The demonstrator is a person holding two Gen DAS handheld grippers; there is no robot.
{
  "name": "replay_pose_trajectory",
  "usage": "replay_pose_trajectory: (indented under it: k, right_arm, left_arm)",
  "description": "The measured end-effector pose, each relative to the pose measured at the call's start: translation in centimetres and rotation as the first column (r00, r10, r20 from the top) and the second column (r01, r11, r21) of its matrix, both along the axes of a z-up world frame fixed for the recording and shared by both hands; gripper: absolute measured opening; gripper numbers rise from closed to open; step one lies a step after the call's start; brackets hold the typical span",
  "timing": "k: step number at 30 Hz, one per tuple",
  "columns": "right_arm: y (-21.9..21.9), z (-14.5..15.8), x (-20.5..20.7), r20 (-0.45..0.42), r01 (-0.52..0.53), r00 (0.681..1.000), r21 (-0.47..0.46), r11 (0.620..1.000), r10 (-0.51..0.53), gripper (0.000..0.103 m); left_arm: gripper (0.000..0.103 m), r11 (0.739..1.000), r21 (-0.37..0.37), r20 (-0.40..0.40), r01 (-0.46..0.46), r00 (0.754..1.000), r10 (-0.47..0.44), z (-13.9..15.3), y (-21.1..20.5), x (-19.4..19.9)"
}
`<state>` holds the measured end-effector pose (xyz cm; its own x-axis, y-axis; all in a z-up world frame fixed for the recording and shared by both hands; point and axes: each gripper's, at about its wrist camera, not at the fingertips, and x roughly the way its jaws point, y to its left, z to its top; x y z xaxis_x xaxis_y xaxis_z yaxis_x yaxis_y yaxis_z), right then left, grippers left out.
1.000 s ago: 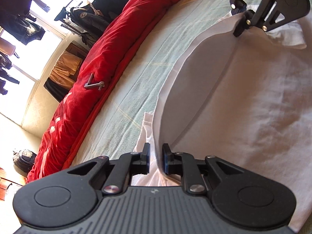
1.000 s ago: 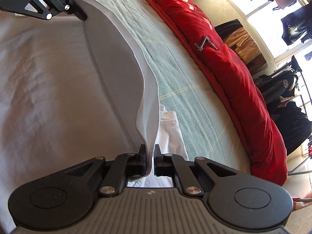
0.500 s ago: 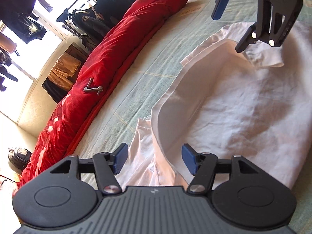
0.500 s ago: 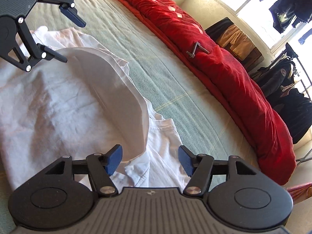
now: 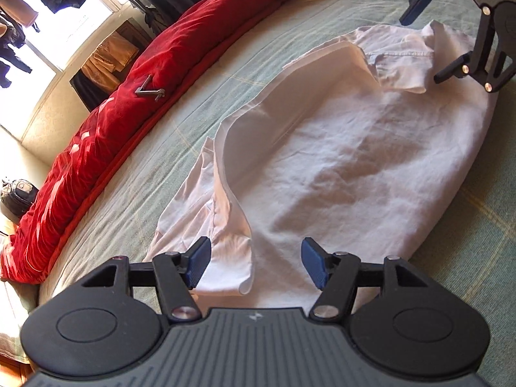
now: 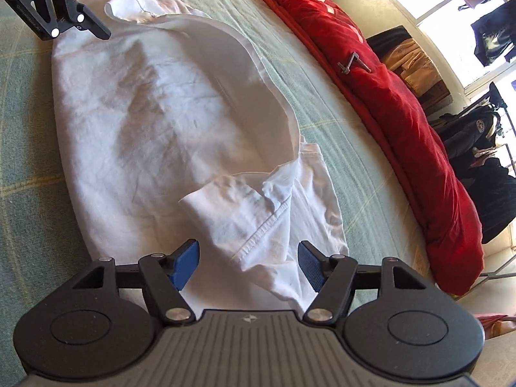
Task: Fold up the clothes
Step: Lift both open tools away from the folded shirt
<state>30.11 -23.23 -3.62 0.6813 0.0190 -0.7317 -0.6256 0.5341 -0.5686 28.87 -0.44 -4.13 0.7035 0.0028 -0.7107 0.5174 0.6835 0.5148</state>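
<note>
A white shirt (image 5: 338,161) lies flat on the pale green bedspread (image 5: 200,106), its long side flap folded over the body. My left gripper (image 5: 256,266) hovers open above the shirt's near end, nothing pinched between its blue pads (image 5: 198,264). In the left wrist view my right gripper (image 5: 433,40) hangs open above the collar end (image 5: 403,61). The right wrist view shows the shirt (image 6: 154,113) from the other end. There my right gripper (image 6: 246,266) stands open over a crumpled sleeve (image 6: 258,213), and my left gripper (image 6: 121,6) is open at the top left.
A rolled red duvet (image 5: 161,74) runs along the bed's far side, with a small grey metal piece (image 5: 150,88) lying on it. Beyond it are a bright window, hanging dark clothes (image 6: 483,148) and a backpack (image 5: 16,193) on the floor. Green bedspread (image 6: 25,161) surrounds the shirt.
Both grippers, shut on the shirt's lifted edge a second ago, opened and let it go. The flap dropped onto the shirt, and both grippers drew back from the cloth.
</note>
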Motion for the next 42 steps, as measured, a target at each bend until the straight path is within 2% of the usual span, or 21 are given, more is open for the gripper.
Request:
replay_pose_trajectory:
  k: [5,10,13,17,20,24,26,30,32,34,37,39,42]
  right_arm:
    - [-1.4,0.8,1.7,0.056,0.032,0.998,0.011,0.999,-0.032,0.072]
    - [-3.7,2.0,4.2,0.069,0.156,0.984,0.094,0.983,-0.163,0.072]
    - [-5.2,1.7,5.8,0.104,0.217,0.968,0.101,0.971,-0.228,0.072]
    - [-7.3,2.0,7.9,0.117,0.324,0.933,0.139,0.936,-0.341,0.072]
    - [-8.4,2.6,7.7,0.080,0.351,0.924,0.206,0.913,-0.373,0.072]
    - [-8.4,2.9,5.0,-0.004,0.313,0.946,0.286,0.906,-0.325,0.072]
    - [-7.8,2.8,3.6,-0.044,0.302,0.952,0.320,0.898,-0.304,0.072]
    - [-6.1,2.7,1.1,-0.124,0.328,0.945,0.389,0.861,-0.303,0.072]
    - [-5.2,2.6,0.6,-0.161,0.351,0.936,0.415,0.839,-0.312,0.072]
    - [-4.3,2.6,0.2,-0.180,0.371,0.929,0.417,0.830,-0.325,0.072]
    - [-2.7,2.7,0.0,-0.192,0.386,0.922,0.402,0.830,-0.336,0.072]
    - [-1.8,3.0,0.1,-0.189,0.390,0.921,0.384,0.837,-0.342,0.072]
    - [0.0,3.6,0.7,-0.189,0.404,0.914,0.355,0.843,-0.358,0.072]
  left_arm:
    - [0.063,1.000,-0.001,0.010,0.013,1.000,-0.013,0.2,-0.9,-0.4]
    - [0.063,1.000,-0.017,0.001,-0.013,1.000,0.013,0.6,-1.6,-0.6]
    - [0.063,1.000,-0.020,0.009,-0.015,1.000,0.015,1.0,-2.3,-0.7]
    - [0.064,1.000,-0.004,0.012,-0.020,1.000,0.021,1.2,-3.2,-1.0]
    - [0.063,0.999,0.004,-0.002,-0.039,0.999,0.039,1.2,-4.0,-1.2]
    - [0.061,0.996,0.022,-0.010,-0.083,0.996,0.084,1.5,-4.2,-1.3]
    - [0.053,0.993,0.043,-0.004,-0.112,0.994,0.112,1.5,-3.5,-1.2]
    - [0.053,0.983,0.087,0.008,-0.164,0.986,0.164,1.4,-2.1,-1.0]
    - [0.055,0.981,0.134,0.009,-0.143,0.990,0.143,0.8,-1.1,-1.0]
    - [0.055,0.977,0.187,0.019,-0.106,0.994,0.104,-0.1,0.2,-1.0]
    - [0.055,0.972,0.227,0.023,-0.061,0.998,0.058,-1.3,1.9,-0.2]
    - [0.056,0.973,0.227,0.026,-0.048,0.999,0.043,-1.8,3.0,0.7]
    - [0.057,0.981,0.187,0.060,-0.045,0.998,0.034,-1.3,4.3,2.4]
